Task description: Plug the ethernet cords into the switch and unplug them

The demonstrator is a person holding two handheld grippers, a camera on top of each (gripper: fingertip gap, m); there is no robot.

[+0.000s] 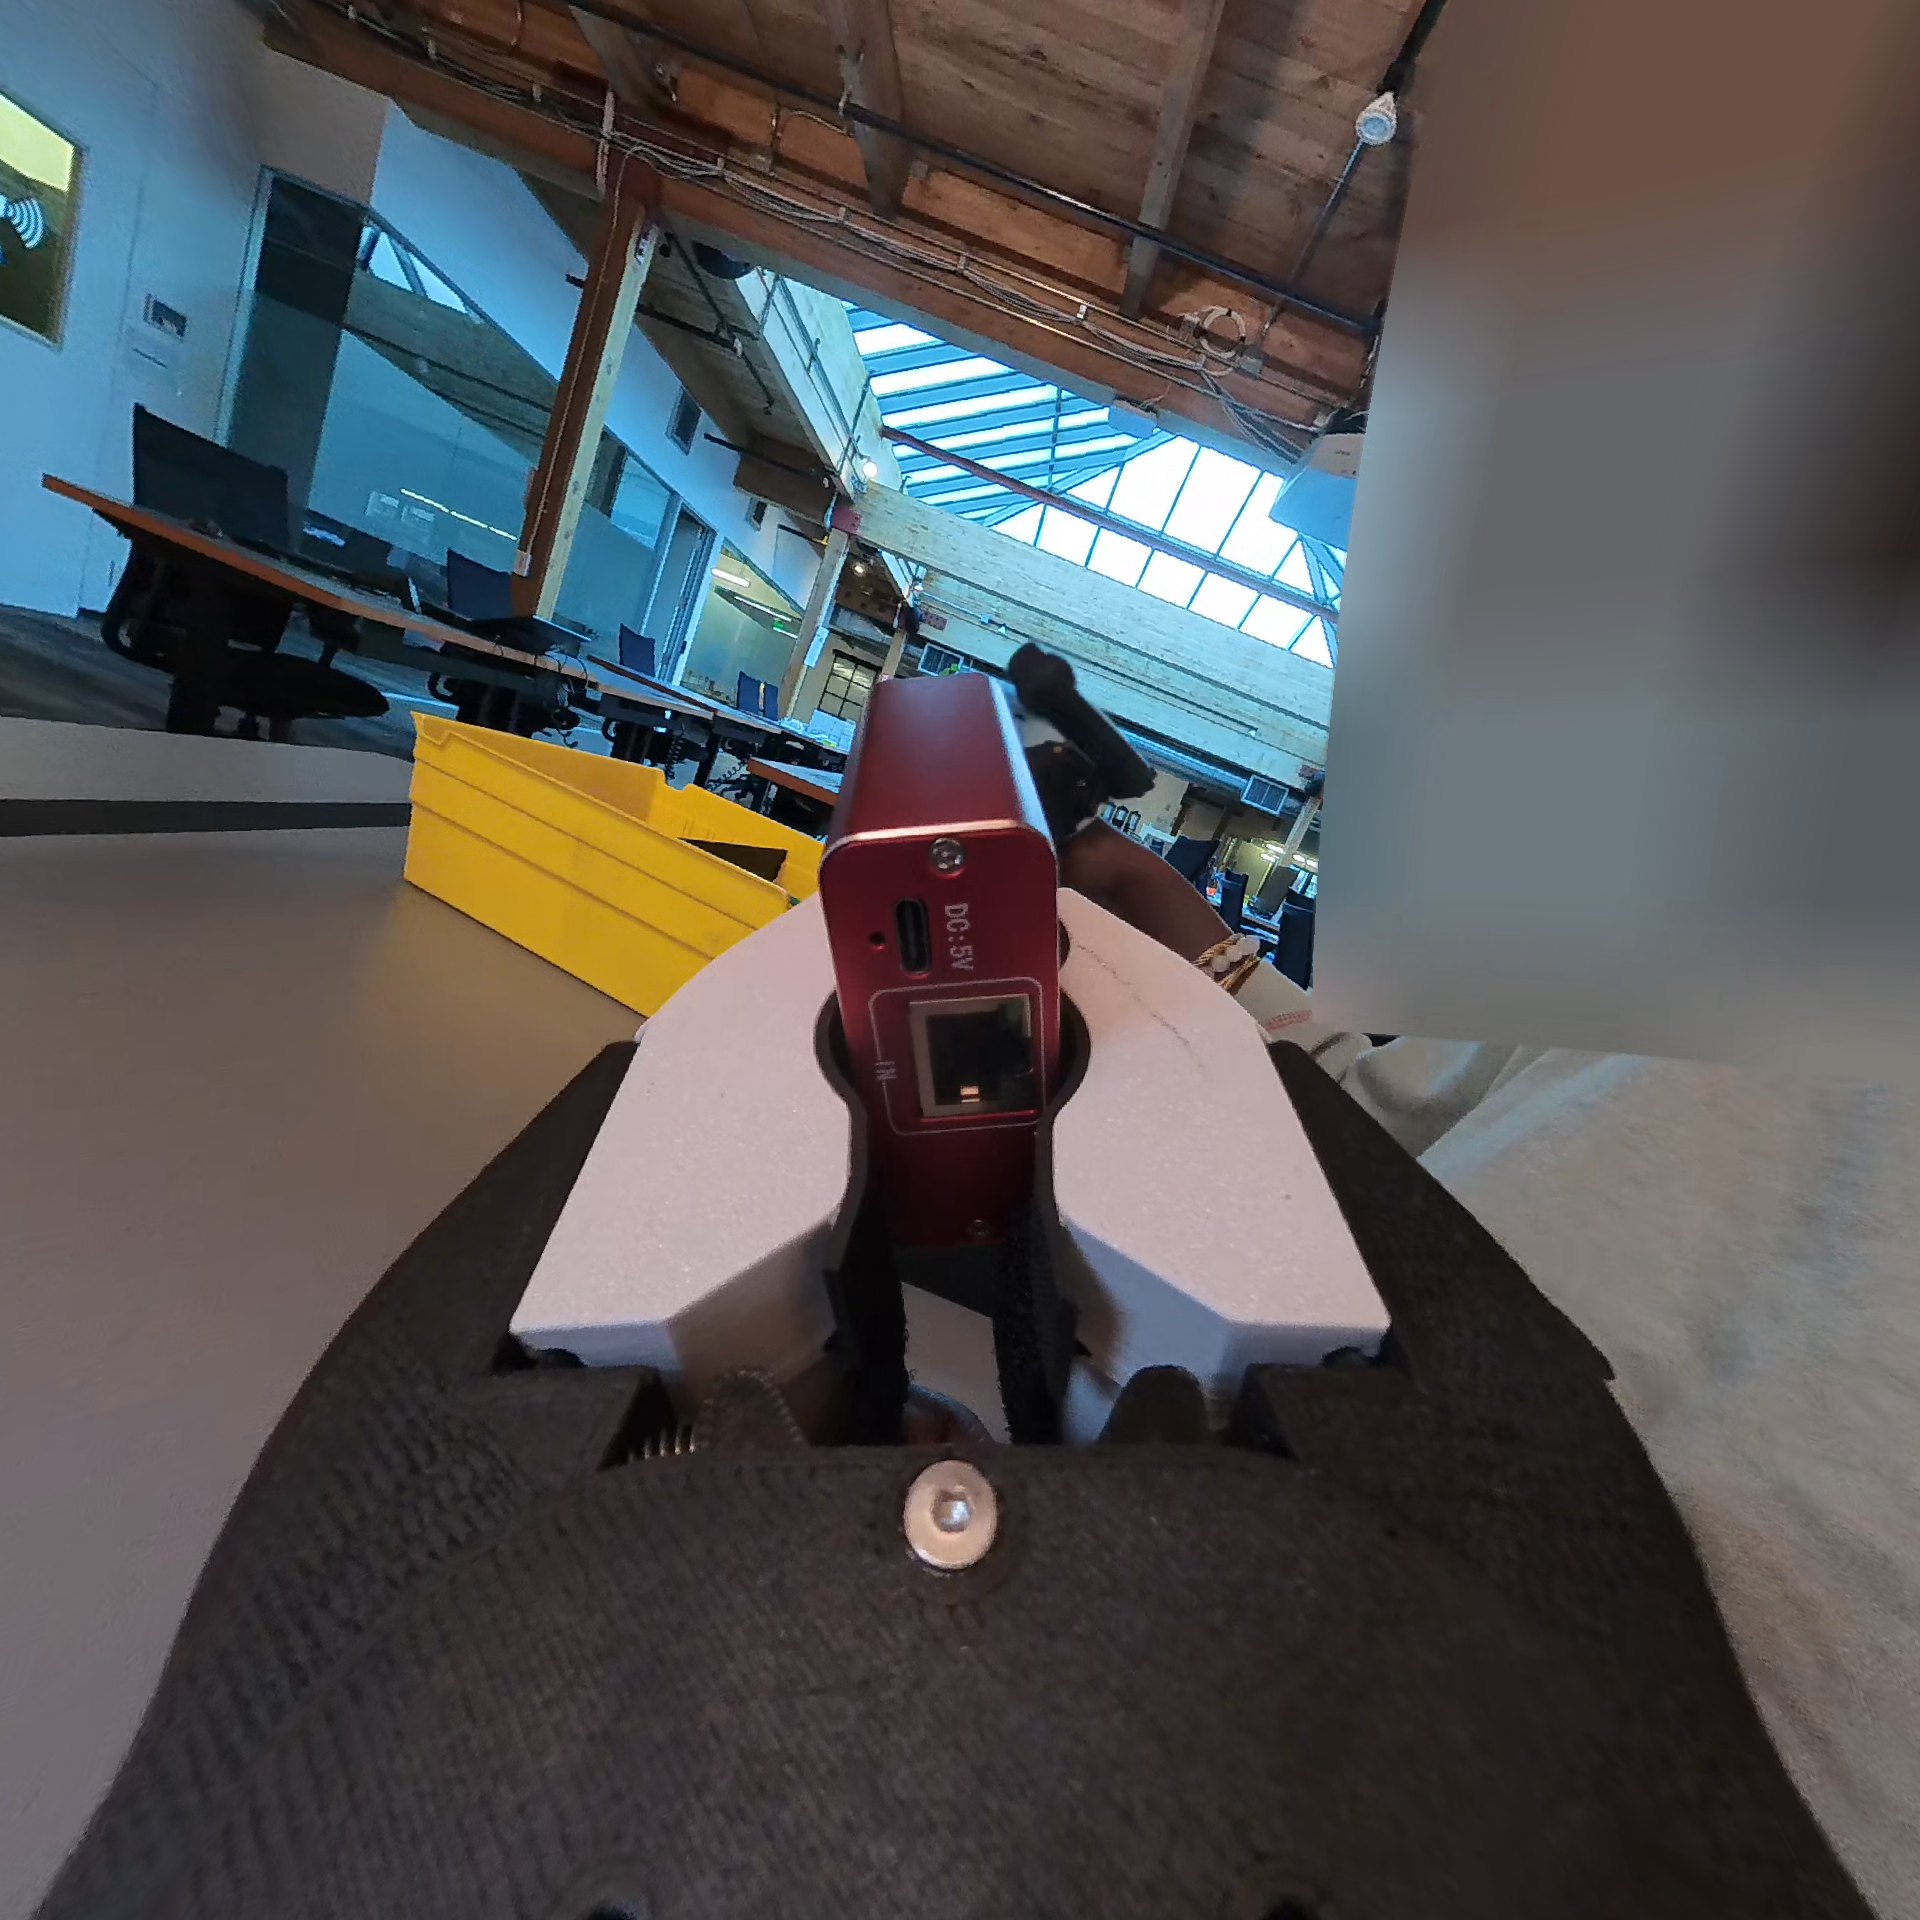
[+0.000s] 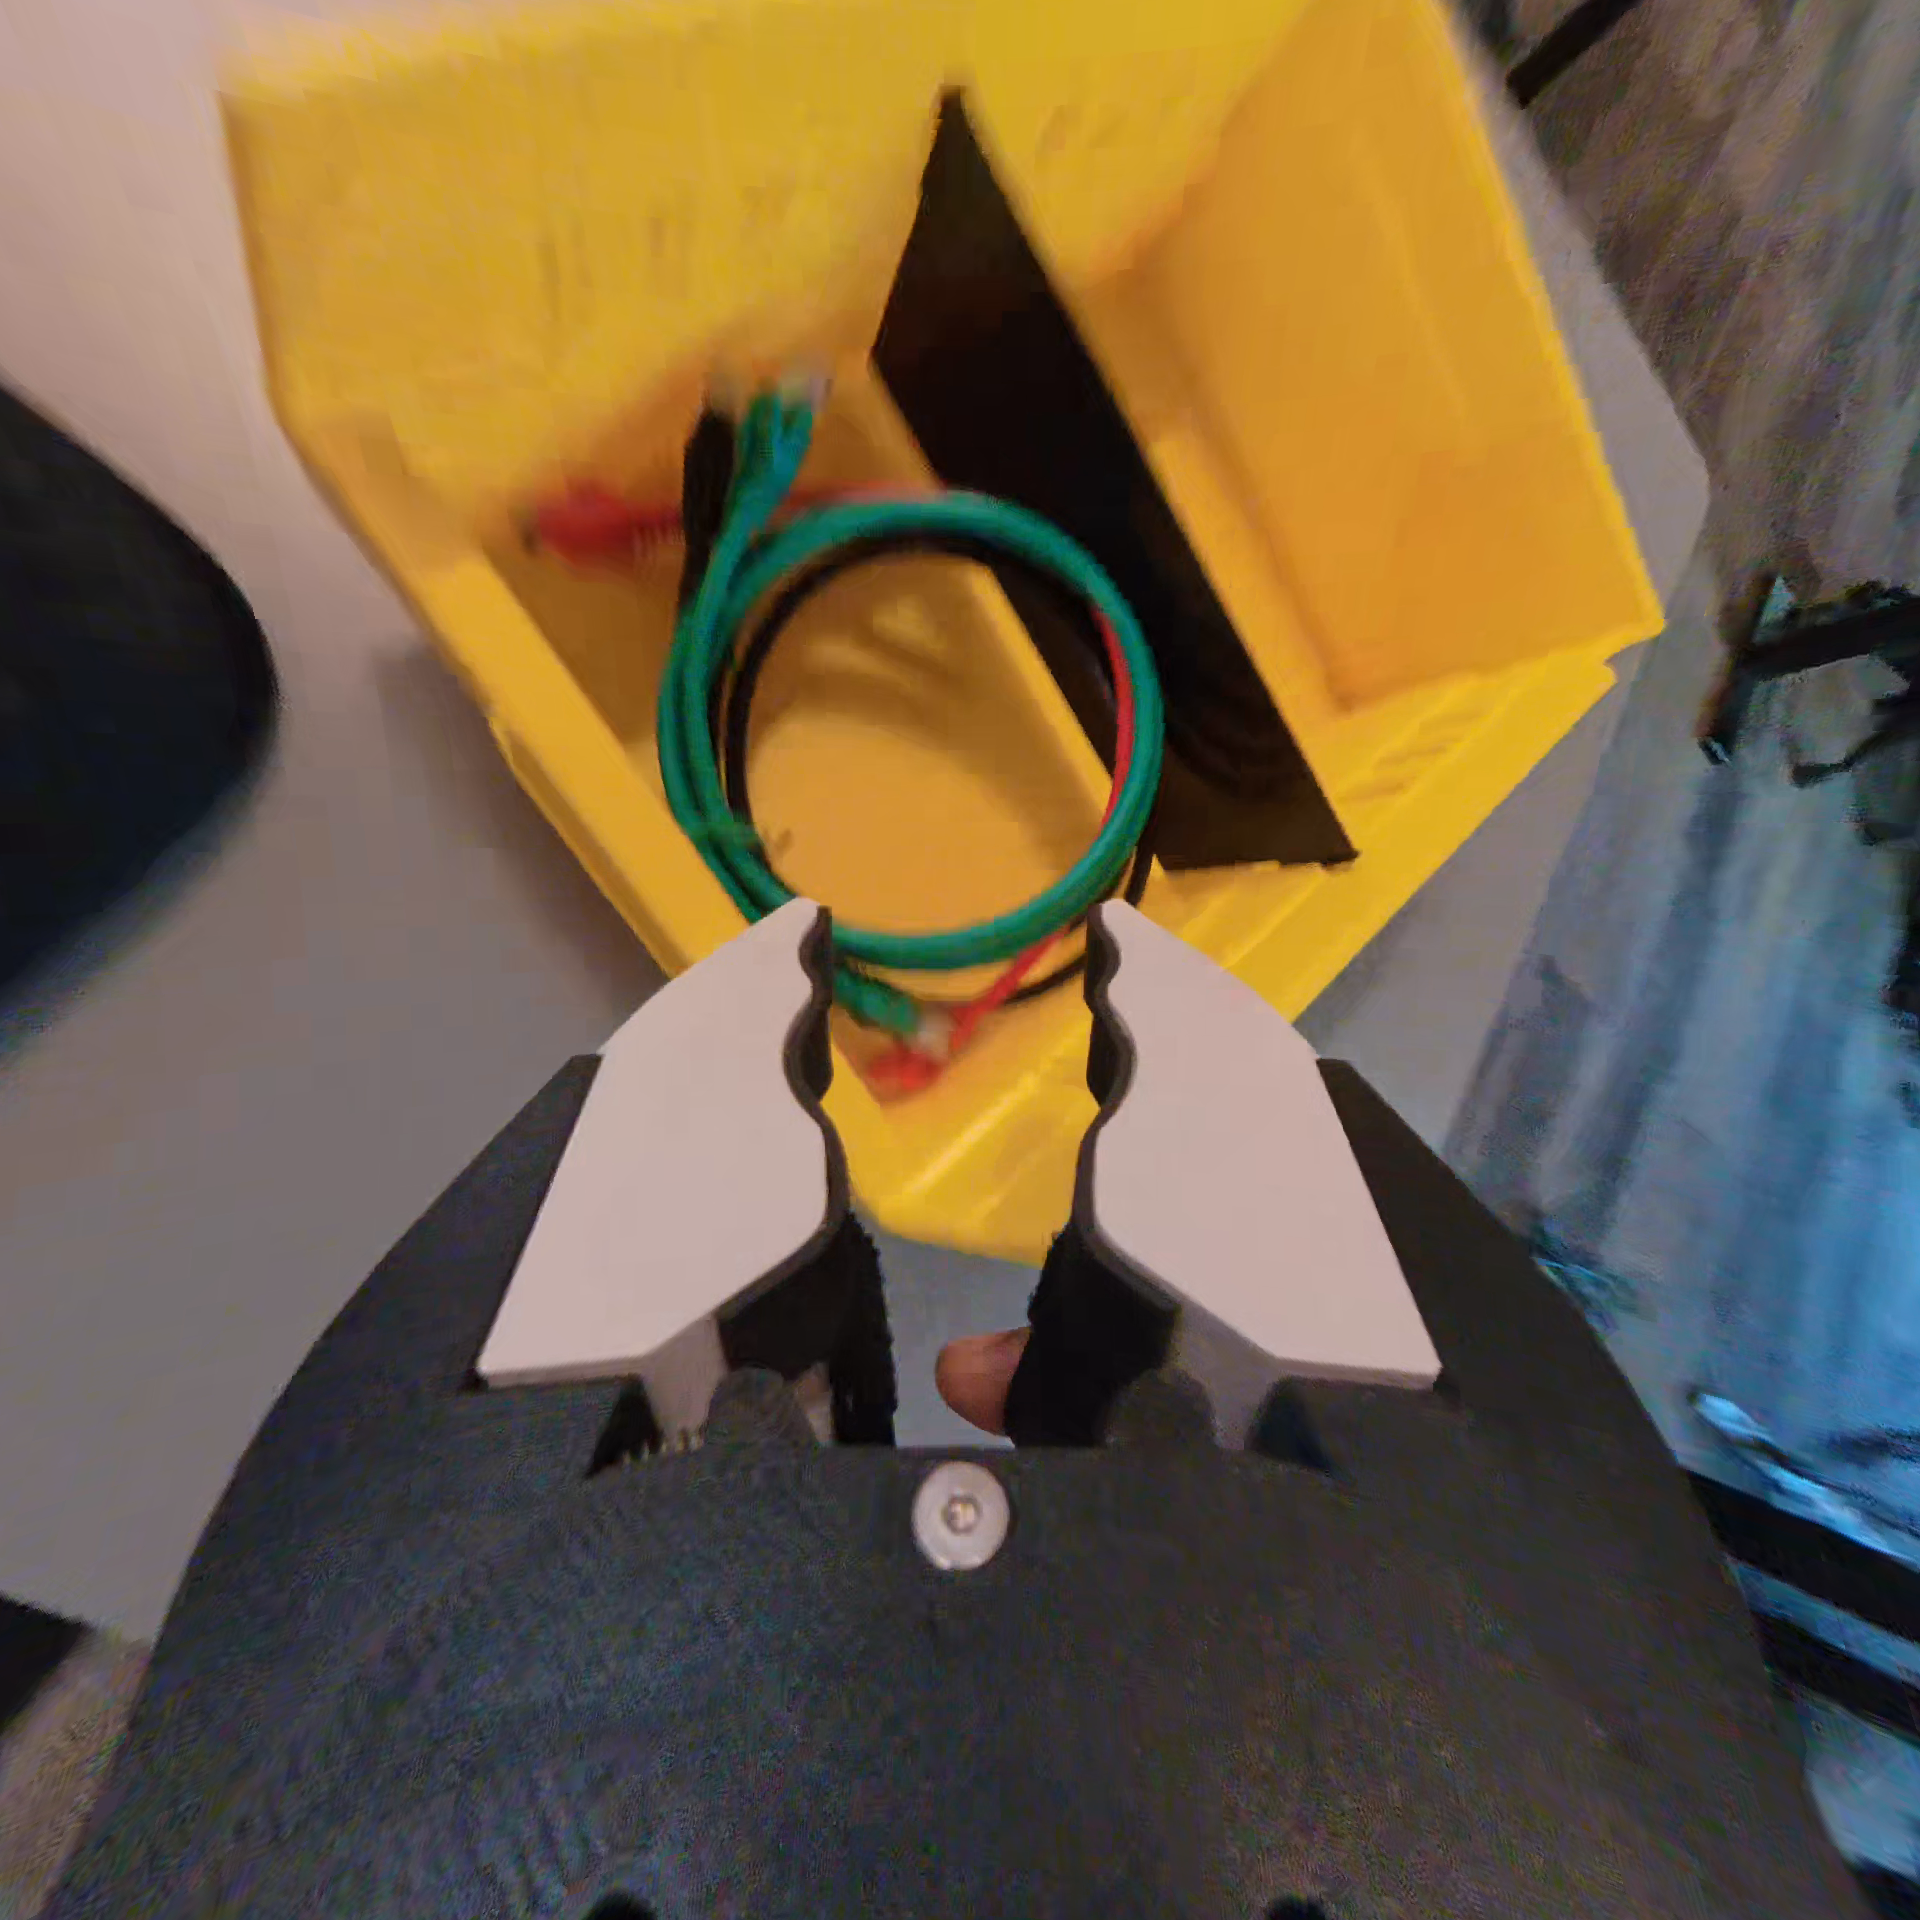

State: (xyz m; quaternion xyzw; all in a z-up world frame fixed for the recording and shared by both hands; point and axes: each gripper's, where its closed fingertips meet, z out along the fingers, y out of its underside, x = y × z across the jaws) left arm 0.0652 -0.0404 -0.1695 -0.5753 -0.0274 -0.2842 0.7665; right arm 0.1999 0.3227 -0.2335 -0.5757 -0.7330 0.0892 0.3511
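Bench (image 1: 208,1039) stretched grey on the left, and the yellow bin (image 1: 582,862) sat on it, far left of the left claw (image 1: 945,1060). That claw was clenched on the red switch (image 1: 940,894), held upright with its port end facing near. Over on the right, the right claw (image 2: 956,997) hung released just above the bin (image 2: 1403,436), where the green cord (image 2: 904,727) lay coiled over a red cord (image 2: 603,530) and a black one.

Small red brushed-metal switch box (image 1: 940,935), satin sheen; yellow moulded-plastic bin (image 2: 1351,436), smooth; green rubbery-jacketed coiled cord (image 2: 935,727), slightly glossy.
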